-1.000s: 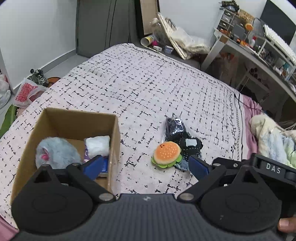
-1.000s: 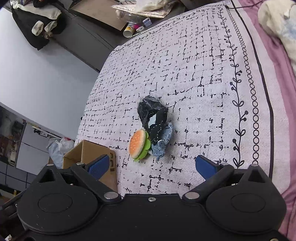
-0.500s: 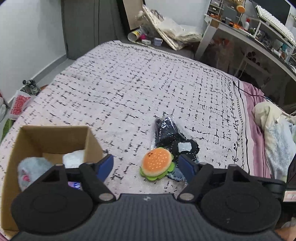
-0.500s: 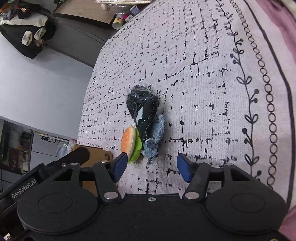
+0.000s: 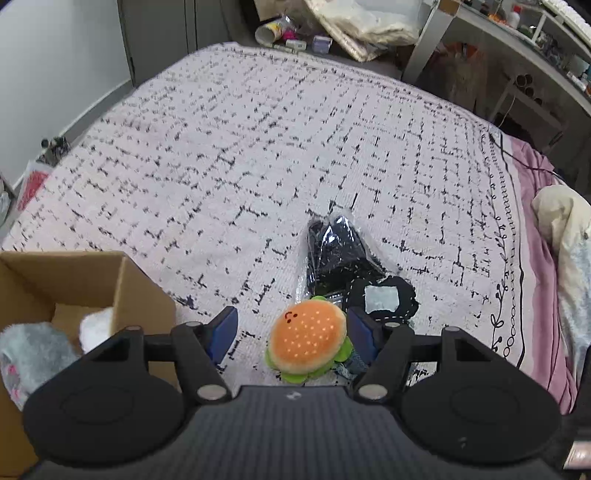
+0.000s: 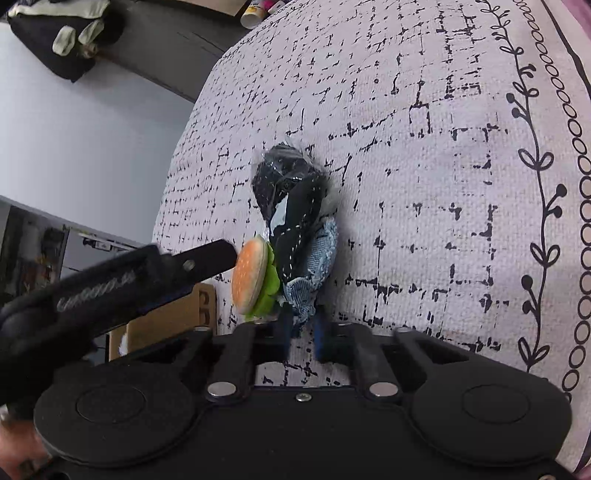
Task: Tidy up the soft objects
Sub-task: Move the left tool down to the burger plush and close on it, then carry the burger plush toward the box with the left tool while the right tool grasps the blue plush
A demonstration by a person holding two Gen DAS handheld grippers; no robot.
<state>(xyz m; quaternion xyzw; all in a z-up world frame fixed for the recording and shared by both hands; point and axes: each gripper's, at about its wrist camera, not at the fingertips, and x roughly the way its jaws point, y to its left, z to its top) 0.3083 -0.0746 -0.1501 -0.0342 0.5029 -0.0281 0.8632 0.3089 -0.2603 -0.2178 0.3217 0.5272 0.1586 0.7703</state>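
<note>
A plush burger lies on the bed beside a black stitched pouch, a dark item in clear wrap and a blue denim piece. My left gripper is open with its fingers on either side of the burger. My right gripper has nearly closed on the lower edge of the denim piece. The burger also shows in the right wrist view, with the left gripper's finger touching it. A cardboard box at the left holds a grey plush and a white soft item.
The bed has a white cover with black dashes and a pink sheet edge at the right with a cream blanket. A desk and floor clutter lie beyond the bed.
Both grippers have moved in on the pile. The left fingers now straddle the burger. The right jaws have narrowed from wide open to almost closed around the denim.
</note>
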